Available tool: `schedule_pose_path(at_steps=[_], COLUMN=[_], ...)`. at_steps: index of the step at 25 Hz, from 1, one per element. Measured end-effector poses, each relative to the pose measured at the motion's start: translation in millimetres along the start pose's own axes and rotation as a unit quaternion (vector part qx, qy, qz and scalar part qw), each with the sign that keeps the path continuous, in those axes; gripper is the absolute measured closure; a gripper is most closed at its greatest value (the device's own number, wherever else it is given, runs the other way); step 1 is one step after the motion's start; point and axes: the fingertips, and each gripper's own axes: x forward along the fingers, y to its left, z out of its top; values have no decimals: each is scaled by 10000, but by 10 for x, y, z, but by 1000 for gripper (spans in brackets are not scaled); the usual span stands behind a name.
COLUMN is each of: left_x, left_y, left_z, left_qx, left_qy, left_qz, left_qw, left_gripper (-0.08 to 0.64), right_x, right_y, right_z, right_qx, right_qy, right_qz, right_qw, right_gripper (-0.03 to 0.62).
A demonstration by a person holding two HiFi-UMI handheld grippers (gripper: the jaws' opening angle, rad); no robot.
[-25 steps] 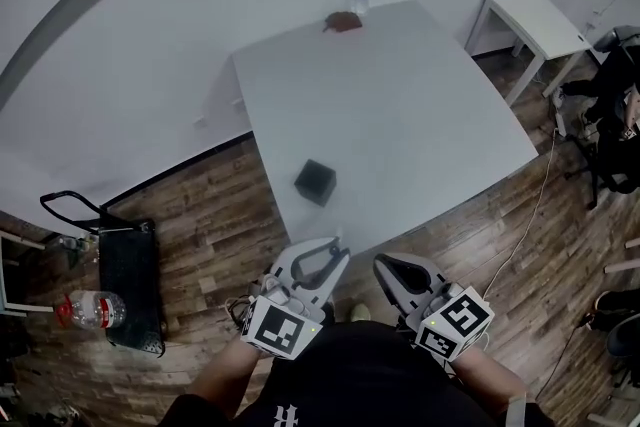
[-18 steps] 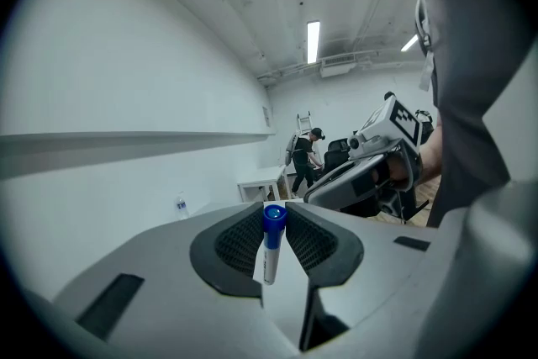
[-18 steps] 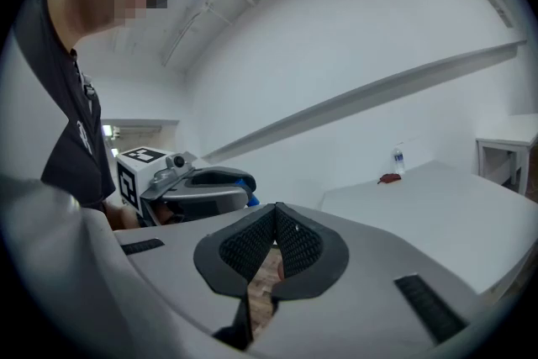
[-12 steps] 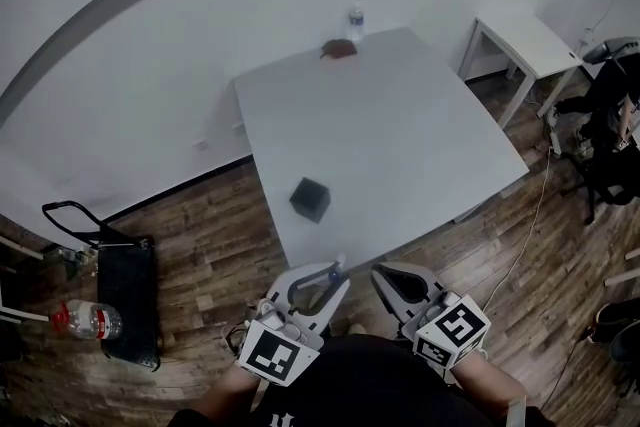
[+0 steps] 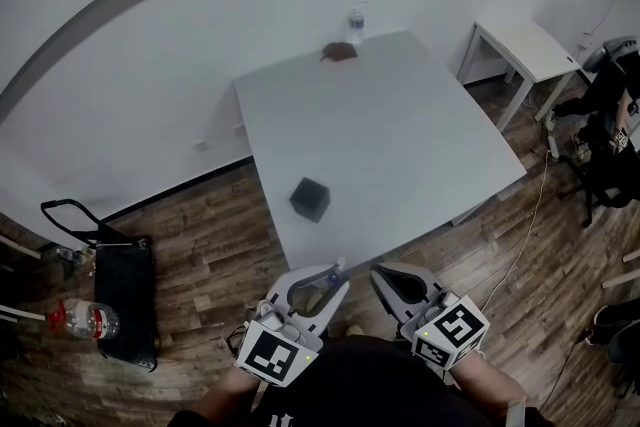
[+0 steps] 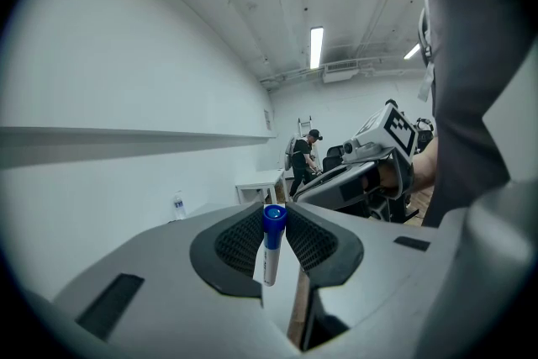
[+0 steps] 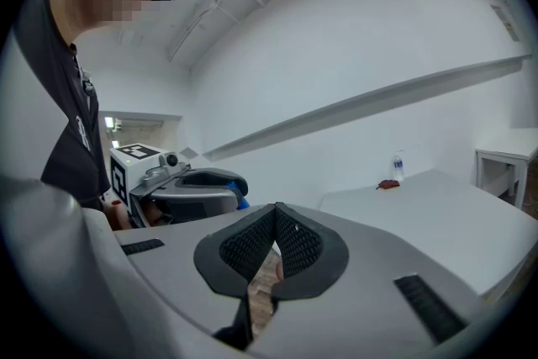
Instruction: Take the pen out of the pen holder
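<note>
A white pen with a blue cap (image 6: 271,244) stands upright between the pads of my left gripper (image 6: 271,223), which is shut on it. In the head view the left gripper (image 5: 330,277) hovers just in front of the white table's (image 5: 400,135) near edge, and the pen's cap (image 5: 336,268) shows at its tips. The black cube pen holder (image 5: 310,199) sits on the table near that edge, ahead of the left gripper. My right gripper (image 5: 392,277) hangs beside the left one, shut with nothing in it (image 7: 274,223).
At the table's far edge stand a water bottle (image 5: 356,23) and a small brown object (image 5: 340,52). A smaller white table (image 5: 525,40) is at the back right, near a seated person (image 5: 610,115). A black cart (image 5: 125,290) and a plastic bottle (image 5: 85,320) are on the floor at left.
My left gripper has drawn back a little from the table edge with the pen in it. The right gripper has stayed beside it.
</note>
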Motion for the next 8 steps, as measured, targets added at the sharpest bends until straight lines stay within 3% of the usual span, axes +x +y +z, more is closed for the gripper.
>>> schedule_pose_path(at_steps=[8], left_x=[-68], left_y=[9], left_z=[-15], left_qx=[-40], left_qy=[-41], left_qz=[3], left_qw=[10000], left_gripper=[479], right_x=[6], right_y=[51], right_z=[-25], right_qx=[-18], right_qy=[37], right_qz=[-34], right_qw=[10000], right_gripper=[580])
